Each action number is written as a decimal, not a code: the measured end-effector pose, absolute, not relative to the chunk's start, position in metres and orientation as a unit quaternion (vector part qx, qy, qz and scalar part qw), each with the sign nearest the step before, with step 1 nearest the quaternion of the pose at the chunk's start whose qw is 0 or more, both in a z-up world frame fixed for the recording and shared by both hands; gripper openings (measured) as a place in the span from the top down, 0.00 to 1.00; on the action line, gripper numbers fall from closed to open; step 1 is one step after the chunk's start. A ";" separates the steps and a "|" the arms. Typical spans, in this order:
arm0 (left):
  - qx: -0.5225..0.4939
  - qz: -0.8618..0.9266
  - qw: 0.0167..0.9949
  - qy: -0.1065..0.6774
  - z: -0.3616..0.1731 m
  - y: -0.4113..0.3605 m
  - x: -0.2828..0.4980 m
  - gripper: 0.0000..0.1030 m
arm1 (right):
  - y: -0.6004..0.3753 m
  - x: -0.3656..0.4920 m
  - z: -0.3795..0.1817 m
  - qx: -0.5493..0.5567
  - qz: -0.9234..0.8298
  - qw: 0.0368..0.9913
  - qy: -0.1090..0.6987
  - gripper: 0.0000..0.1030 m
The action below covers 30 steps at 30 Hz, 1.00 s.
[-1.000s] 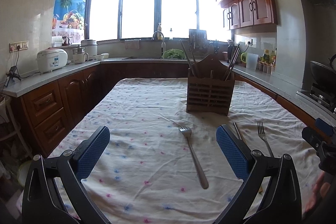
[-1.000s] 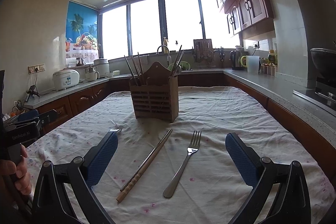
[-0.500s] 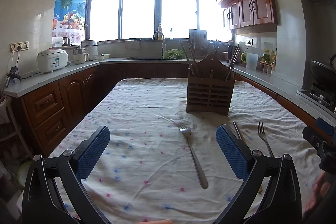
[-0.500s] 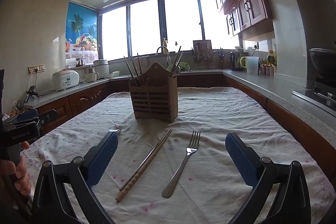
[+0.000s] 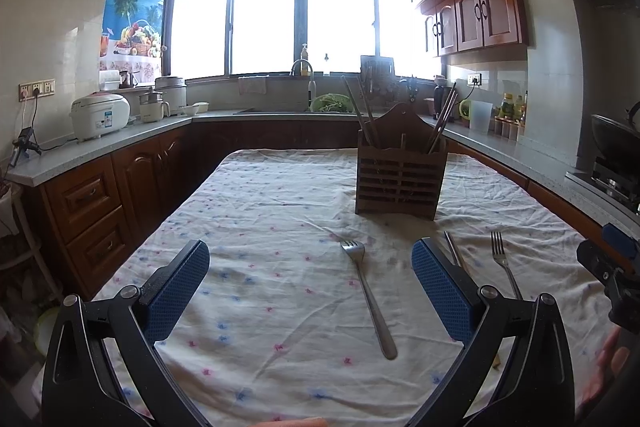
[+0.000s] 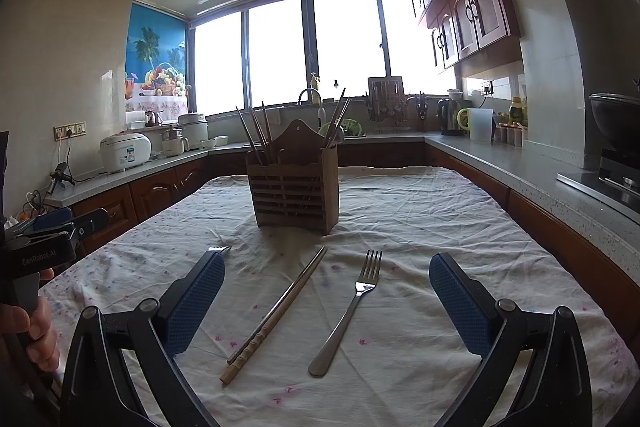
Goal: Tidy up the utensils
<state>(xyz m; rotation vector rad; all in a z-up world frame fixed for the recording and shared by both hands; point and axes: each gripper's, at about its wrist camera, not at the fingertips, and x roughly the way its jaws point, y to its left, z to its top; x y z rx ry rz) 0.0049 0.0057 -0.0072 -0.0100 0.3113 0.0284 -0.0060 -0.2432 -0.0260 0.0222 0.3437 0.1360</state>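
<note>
A slatted wooden utensil holder [image 5: 400, 181] [image 6: 295, 187] stands upright on the cloth-covered table, with several chopsticks sticking out of it. A steel fork [image 5: 367, 293] lies between the open fingers of my left gripper [image 5: 311, 281], handle toward me. A second fork [image 6: 349, 309] [image 5: 505, 263] and a pair of chopsticks [image 6: 276, 313] lie between the open fingers of my right gripper [image 6: 326, 291]. The tines of the first fork [image 6: 219, 249] show just past the right gripper's left finger. Neither gripper holds anything.
The table wears a white floral cloth [image 5: 276, 211]. Counters run around it: a rice cooker [image 5: 100, 115] on the left, a sink and faucet [image 5: 308, 83] at the back, a stove with a wok [image 5: 616, 147] on the right. A hand [image 6: 28, 331] holds the left gripper's handle.
</note>
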 end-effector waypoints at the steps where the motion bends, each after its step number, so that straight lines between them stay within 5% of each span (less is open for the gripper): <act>1: -0.005 0.014 0.988 0.155 -0.007 0.006 0.005 0.00 | -0.243 -0.006 -0.026 0.011 0.067 0.983 0.171 0.00; 30: 0.007 0.018 0.989 0.150 -0.004 0.000 0.008 0.00 | -0.244 -0.003 -0.022 0.007 0.068 0.984 0.168 0.00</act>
